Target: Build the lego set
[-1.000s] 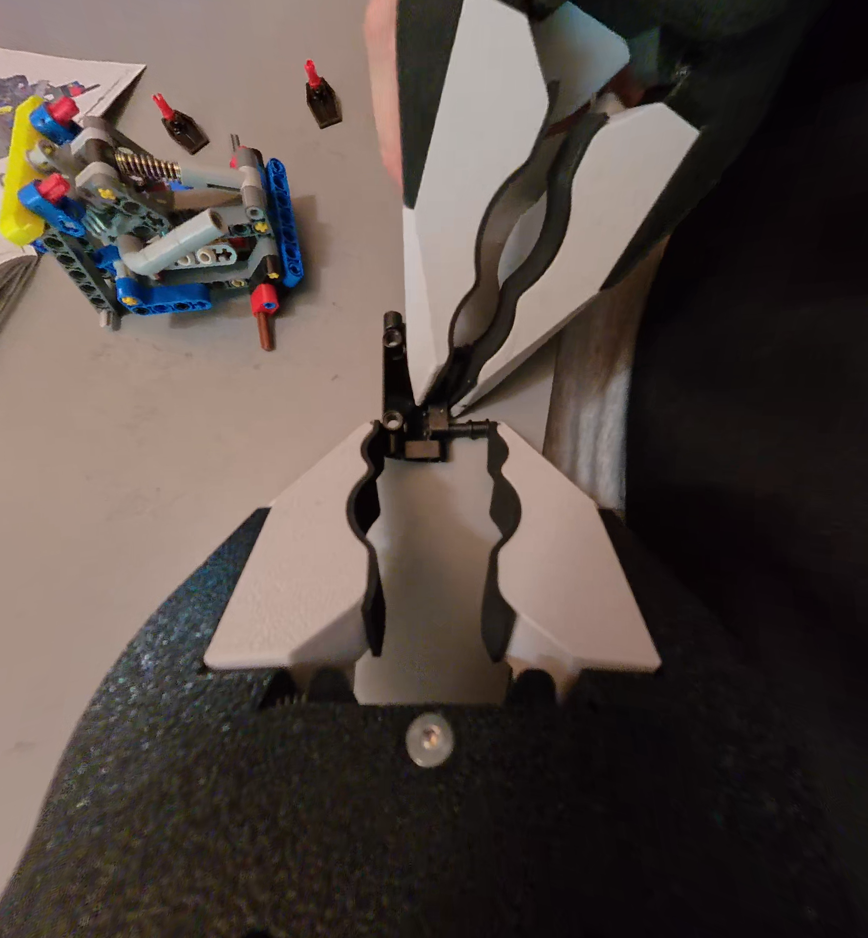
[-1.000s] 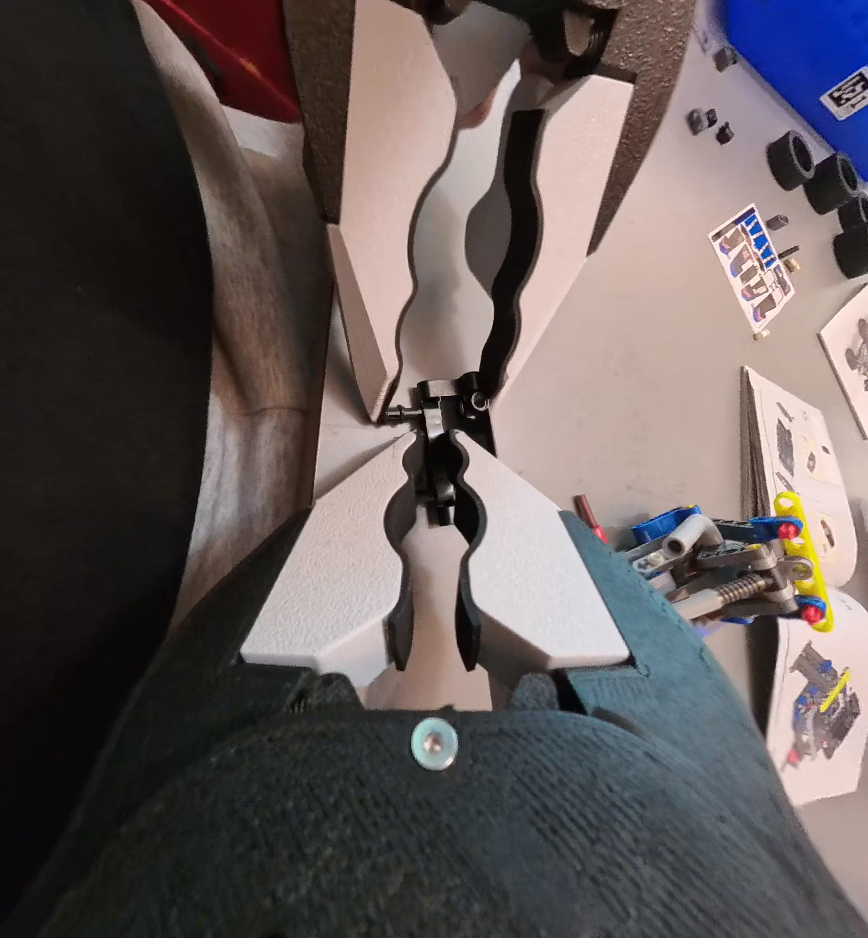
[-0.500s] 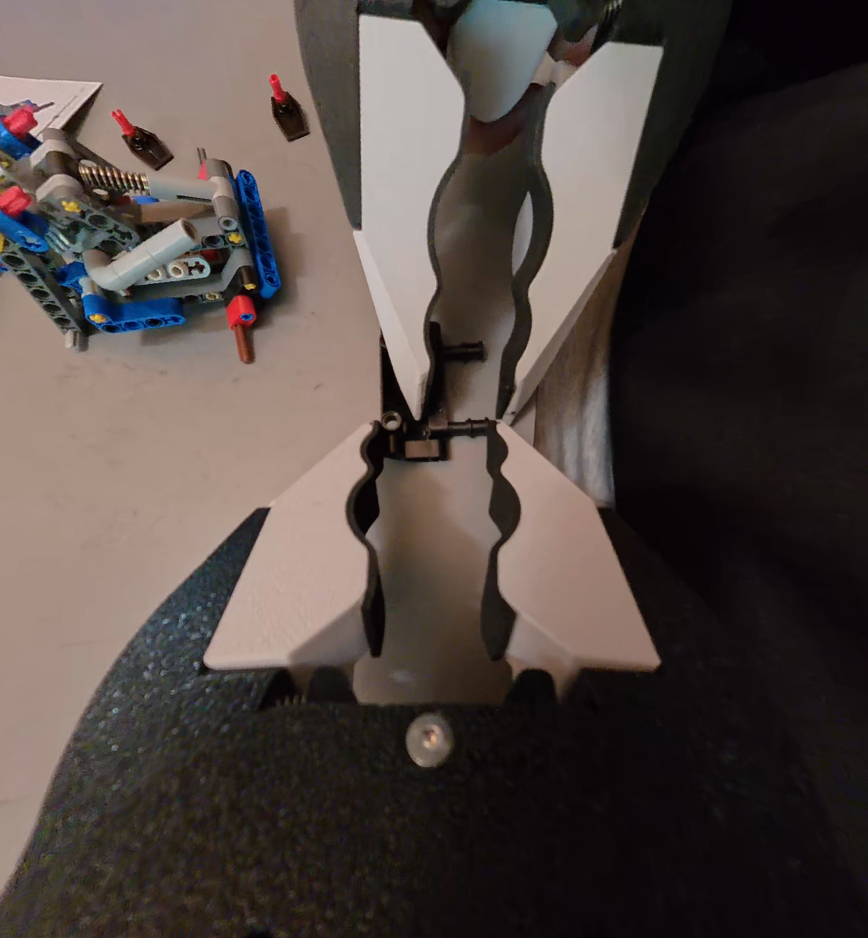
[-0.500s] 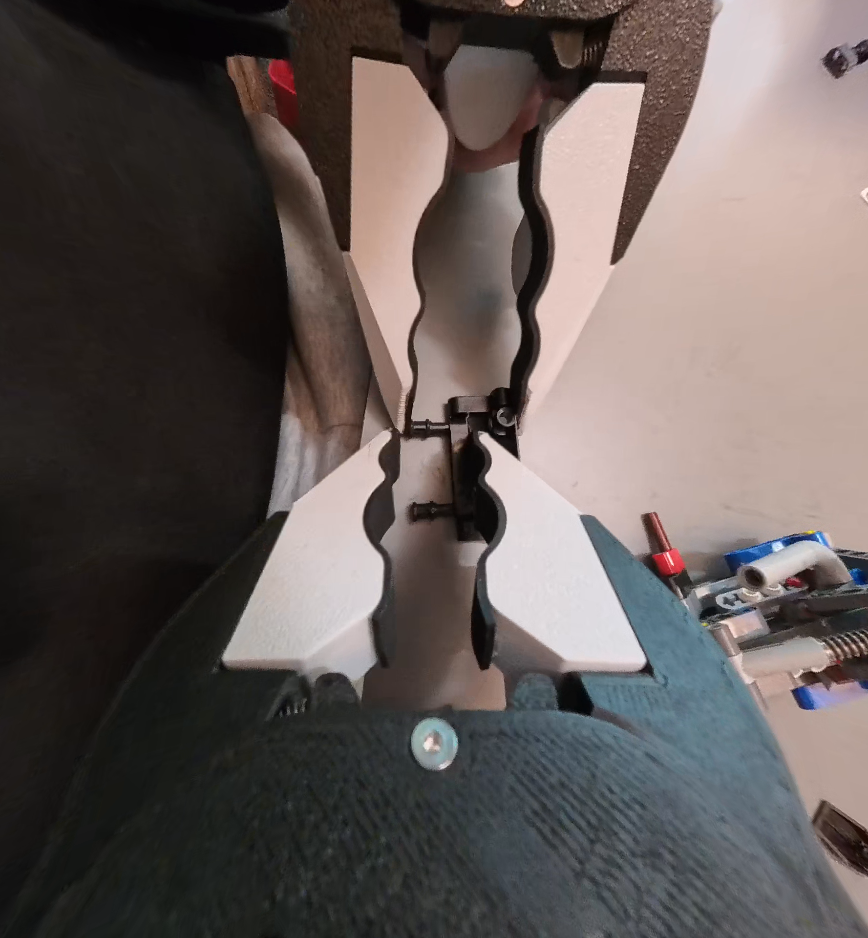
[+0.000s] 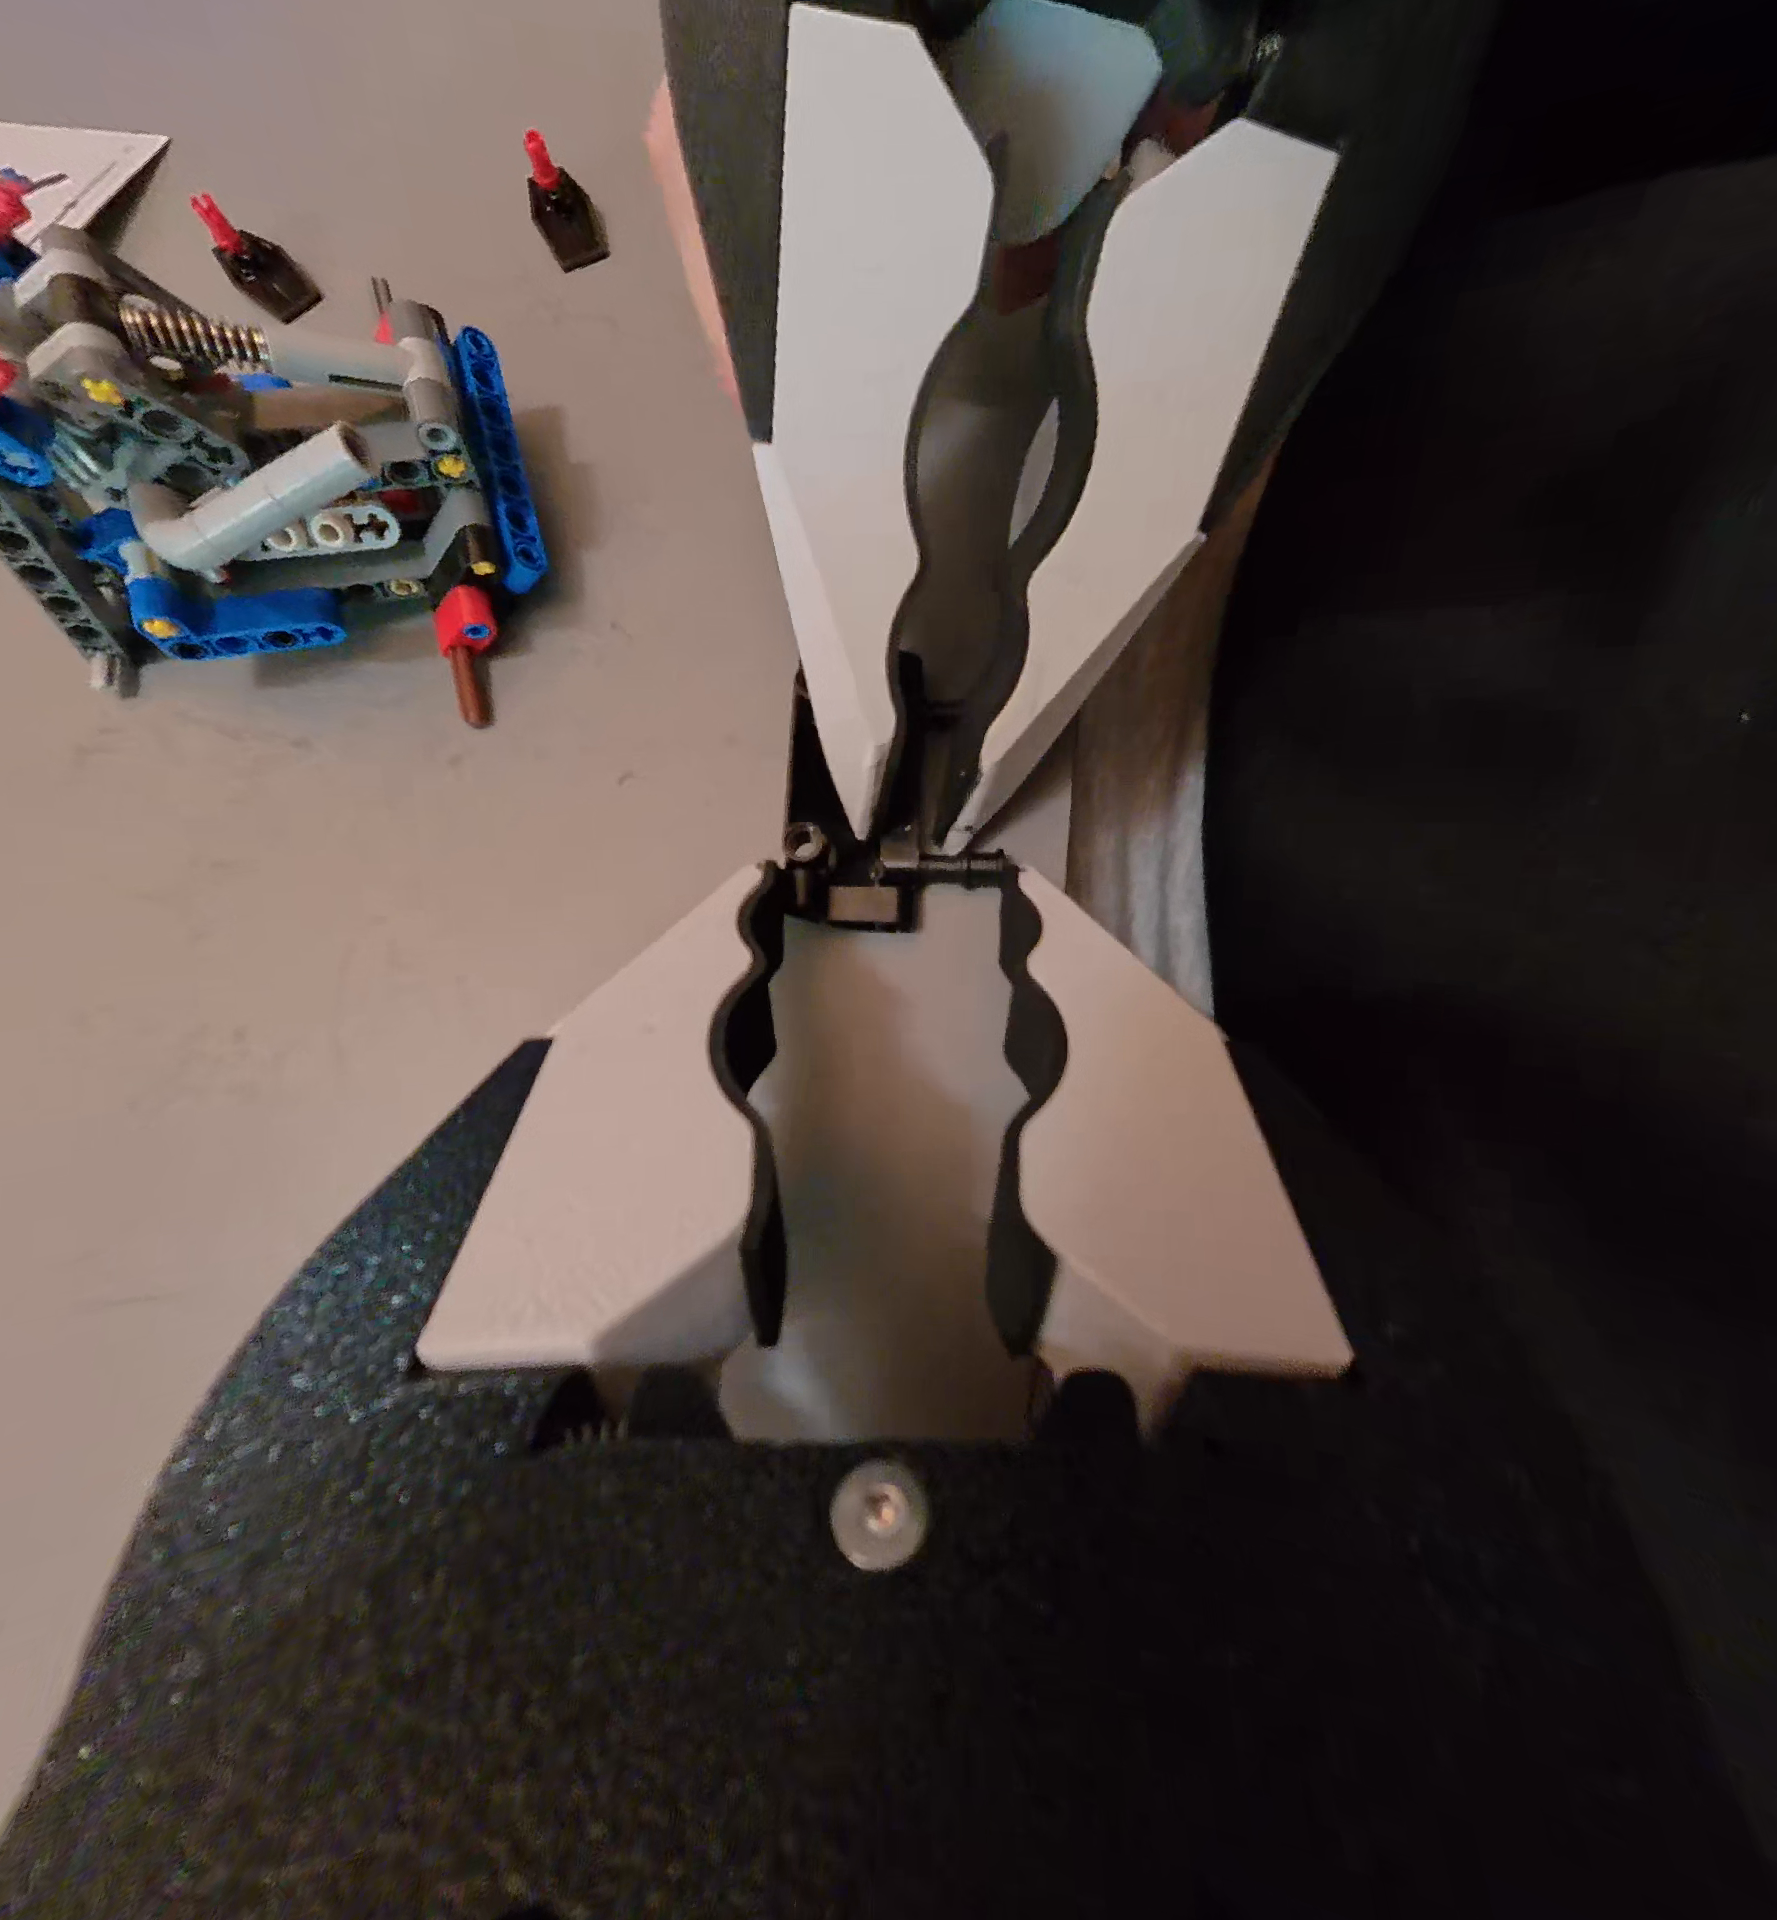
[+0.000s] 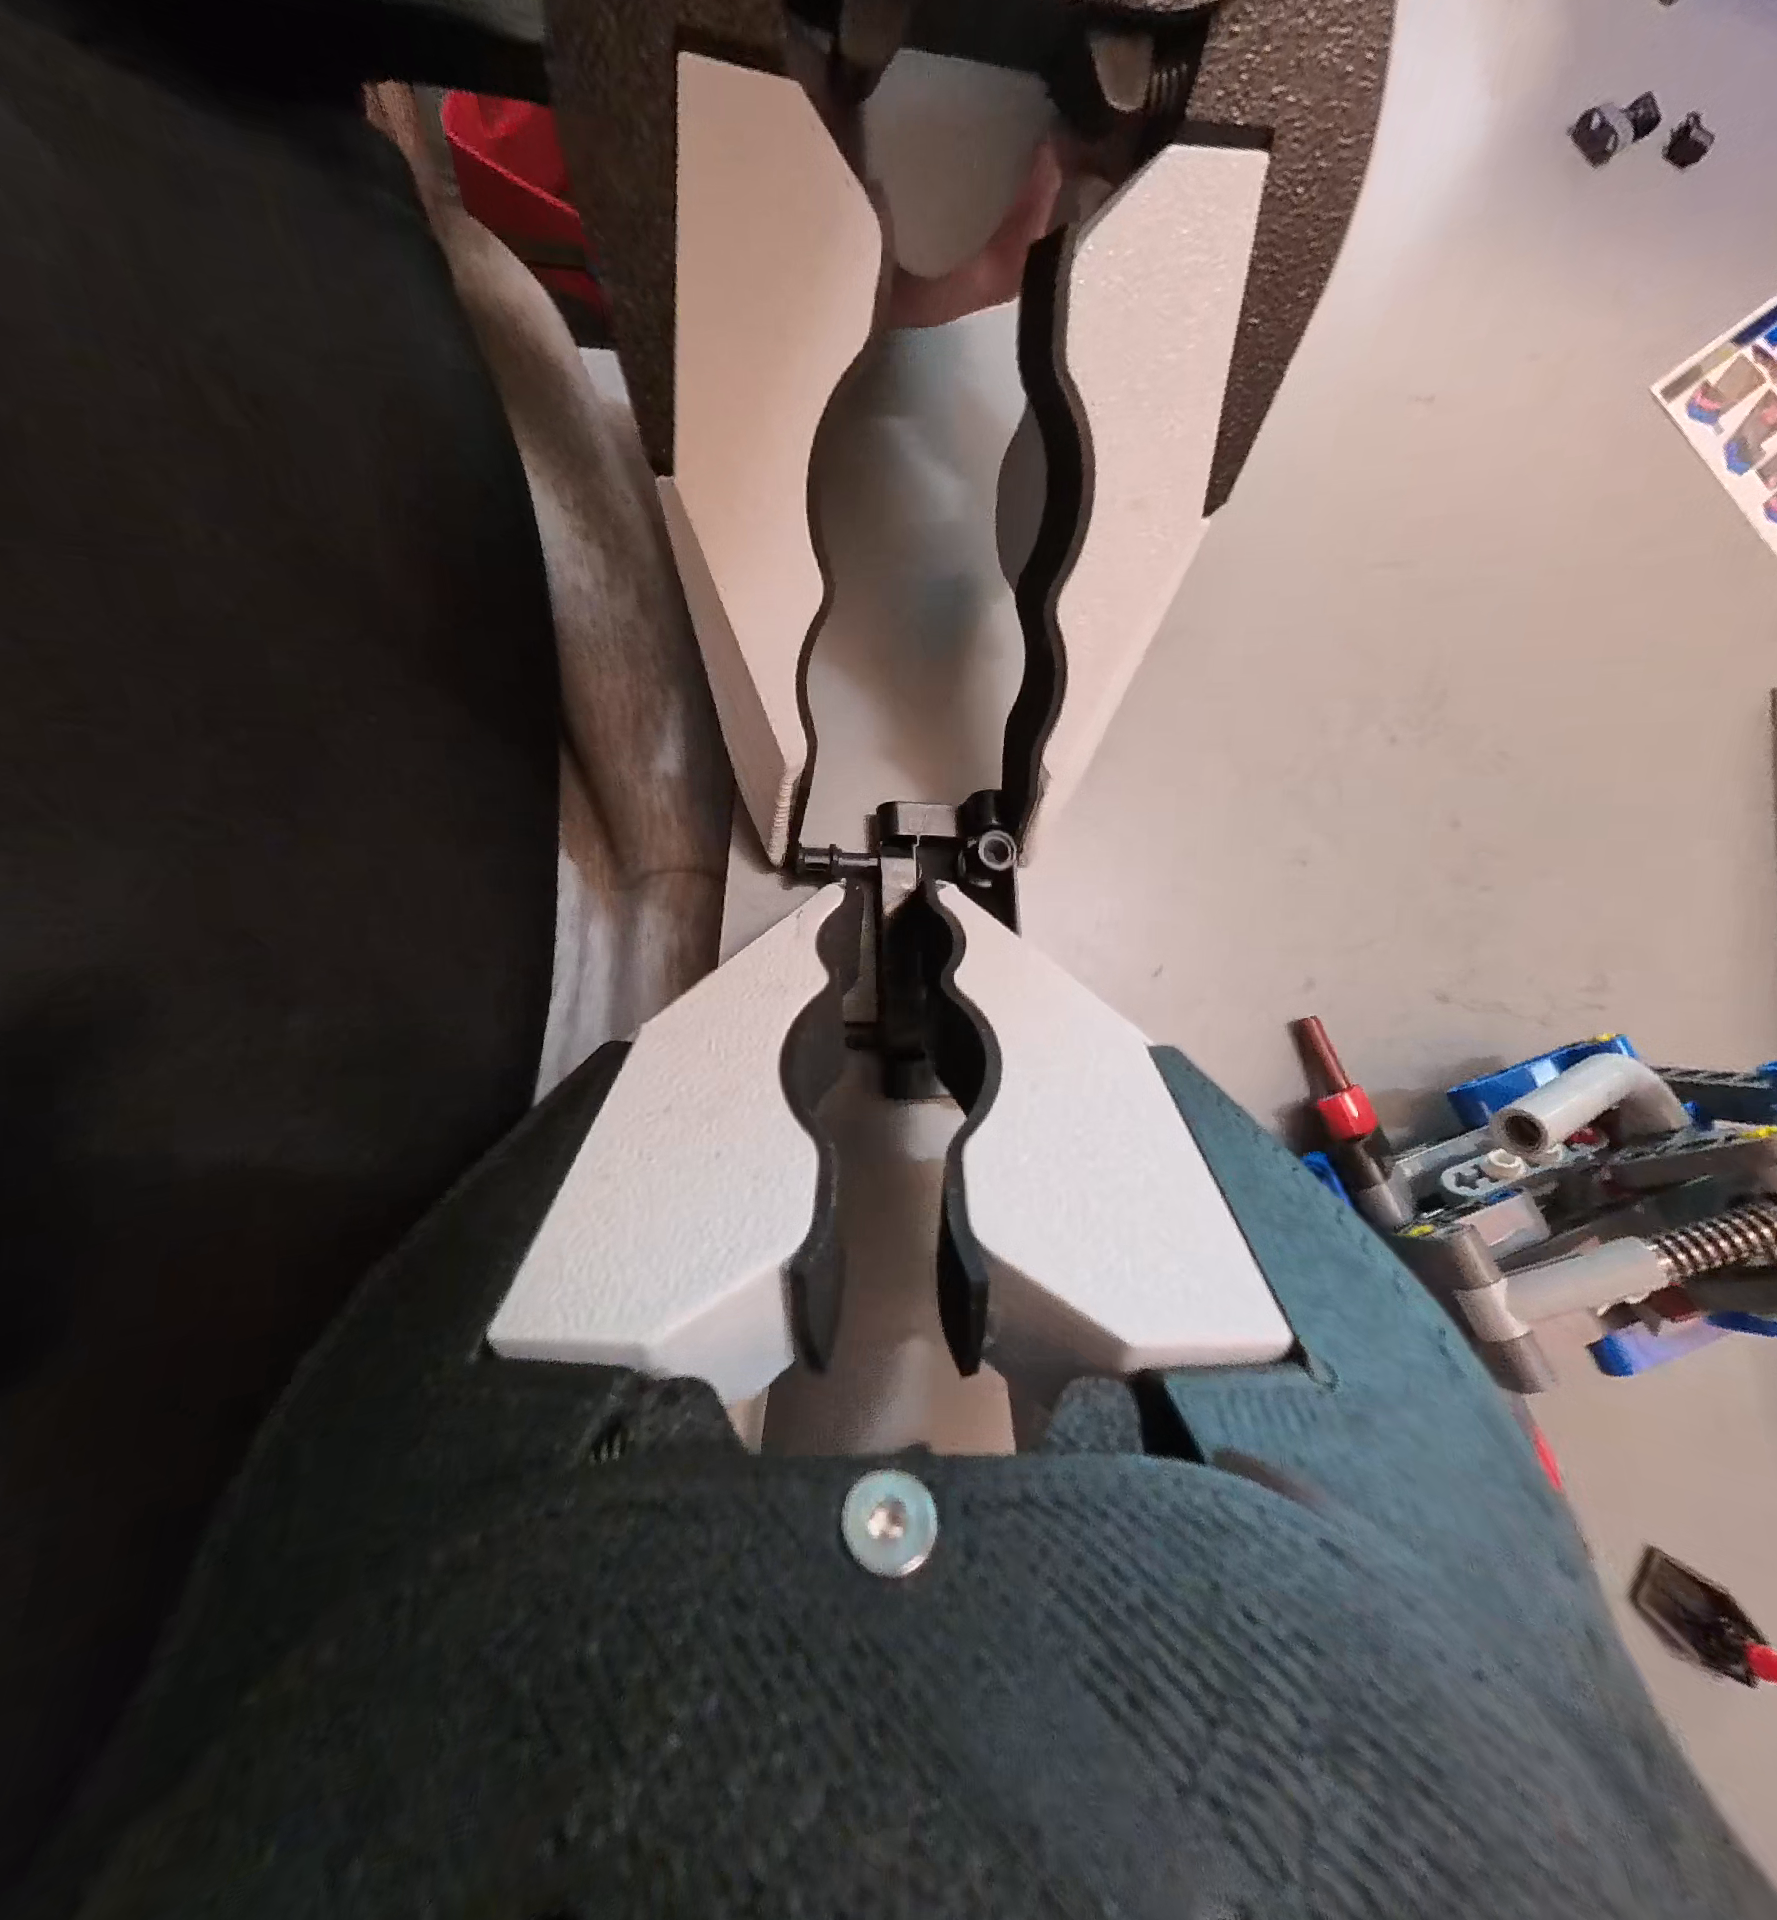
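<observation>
My left gripper (image 5: 889, 878) is shut on a small black building-toy part (image 5: 868, 902). Its black pin (image 5: 967, 864) reaches across to the right fingertip. My right gripper (image 6: 894, 914) faces it tip to tip and is shut on a black beam (image 6: 894, 997) that runs lengthwise between its pads and joins that same part. Each gripper shows in the other's view: the right gripper (image 5: 925, 800) comes down from the top, and the left gripper (image 6: 910, 842) does likewise. Both hold the joined black pieces just above the grey table (image 5: 292, 935), near its edge.
A blue and grey toy model with a spring (image 5: 240, 499) lies on the table, and also shows in the right wrist view (image 6: 1590, 1195). Near it lie a brown axle with a red bush (image 5: 468, 665), two small dark pieces with red pins (image 5: 562, 213), a booklet (image 5: 53, 166) and a sticker sheet (image 6: 1767, 457). A person's dark clothing (image 5: 1538, 935) fills one side. The grippers are tip to tip, or close to it.
My right gripper was shut a second ago, opened half a second ago with the black beam resting against one finger, and has shut on it again. The left gripper kept its grasp.
</observation>
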Motion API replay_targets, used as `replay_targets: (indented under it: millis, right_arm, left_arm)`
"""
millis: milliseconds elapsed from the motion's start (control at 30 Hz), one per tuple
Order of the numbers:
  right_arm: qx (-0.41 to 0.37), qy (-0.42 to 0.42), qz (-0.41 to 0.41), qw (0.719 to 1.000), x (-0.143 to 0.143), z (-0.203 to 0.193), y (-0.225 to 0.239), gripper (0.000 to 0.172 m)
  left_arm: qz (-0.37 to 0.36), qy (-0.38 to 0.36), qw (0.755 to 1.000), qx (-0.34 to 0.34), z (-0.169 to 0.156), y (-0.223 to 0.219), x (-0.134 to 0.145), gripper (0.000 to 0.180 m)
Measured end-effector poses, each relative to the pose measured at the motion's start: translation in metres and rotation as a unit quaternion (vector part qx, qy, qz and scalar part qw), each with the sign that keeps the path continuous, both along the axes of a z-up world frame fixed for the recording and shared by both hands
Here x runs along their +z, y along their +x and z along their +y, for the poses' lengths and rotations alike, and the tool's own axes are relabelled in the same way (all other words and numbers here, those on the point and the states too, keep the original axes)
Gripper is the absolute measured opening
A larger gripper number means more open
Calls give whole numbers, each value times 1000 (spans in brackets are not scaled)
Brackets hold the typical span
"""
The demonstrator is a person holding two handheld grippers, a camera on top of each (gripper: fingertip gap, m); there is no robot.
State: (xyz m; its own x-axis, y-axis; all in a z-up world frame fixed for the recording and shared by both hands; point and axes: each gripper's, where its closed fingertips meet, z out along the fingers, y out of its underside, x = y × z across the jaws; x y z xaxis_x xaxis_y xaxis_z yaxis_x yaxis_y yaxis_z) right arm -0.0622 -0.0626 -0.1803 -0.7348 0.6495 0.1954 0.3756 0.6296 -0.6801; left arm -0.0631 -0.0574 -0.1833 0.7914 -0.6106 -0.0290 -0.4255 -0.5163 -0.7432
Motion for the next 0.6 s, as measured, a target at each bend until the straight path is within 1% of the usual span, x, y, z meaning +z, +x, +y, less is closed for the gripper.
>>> replay_targets:
  millis: [100, 133, 167, 200, 233, 267, 400, 600]
  right_arm:
    - [-7, -29, -15, 999, 0, 0, 2, 12]
    - [7, -49, -32, 998, 0, -4, 7, 26]
    - [7, -67, -47, 997, 0, -6, 10, 33]
    - [5, -72, -46, 996, 0, -5, 9, 32]
    - [0, -58, -31, 998, 0, -2, 5, 23]
    - [1, -52, -22, 998, 0, -2, 3, 20]
    - [0, -48, -25, 999, 0, -3, 2, 19]
    - [-17, -76, -18, 997, 0, -3, 2, 20]
  left_arm:
    - [2, 1, 1000, 6, 0, 0, 0, 39]
    - [1, 1, 1000, 9, 1, -1, 0, 39]
    - [0, 0, 1000, 10, 1, -1, 0, 39]
    - [-1, -1, 1000, 10, 1, -1, 0, 39]
    - [-1, -1, 1000, 10, 1, -1, 0, 39]
    - [0, 0, 1000, 8, 1, -1, 0, 39]
    - [1, 0, 1000, 4, 2, -2, 0, 39]
    - [-2, -3, 1000, 6, 2, -1, 0, 38]
